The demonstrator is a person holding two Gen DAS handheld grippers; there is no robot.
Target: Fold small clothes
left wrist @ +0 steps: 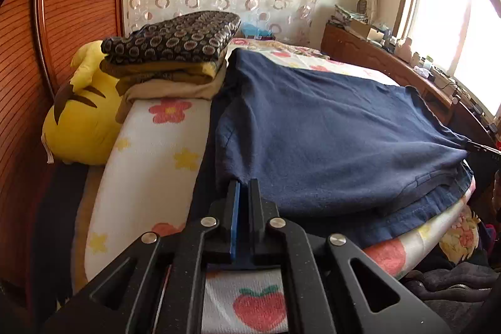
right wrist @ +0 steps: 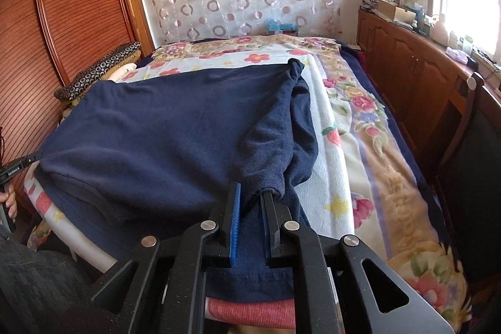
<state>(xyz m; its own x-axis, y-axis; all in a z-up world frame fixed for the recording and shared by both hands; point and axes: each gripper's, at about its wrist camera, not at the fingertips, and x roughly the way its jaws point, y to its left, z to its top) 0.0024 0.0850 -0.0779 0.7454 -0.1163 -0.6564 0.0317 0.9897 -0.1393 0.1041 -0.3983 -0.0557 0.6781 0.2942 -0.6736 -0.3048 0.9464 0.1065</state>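
On the far left we see a yellow plush toy (left wrist: 78, 127) against the wooden wardrobe (left wrist: 62, 21), and beside it a stack of folded clothes (left wrist: 169, 52) resting on the floral bedspread (left wrist: 156, 152). Next comes our left gripper (left wrist: 244, 187), its jaws narrowed to a slim gap around one corner of the navy garment (left wrist: 328, 130), which lies spread across the bed. At the other corner our right gripper (right wrist: 252, 193) is likewise almost closed, with navy cloth between its fingers. A wooden cabinet (right wrist: 407, 58) runs under the window on the right.
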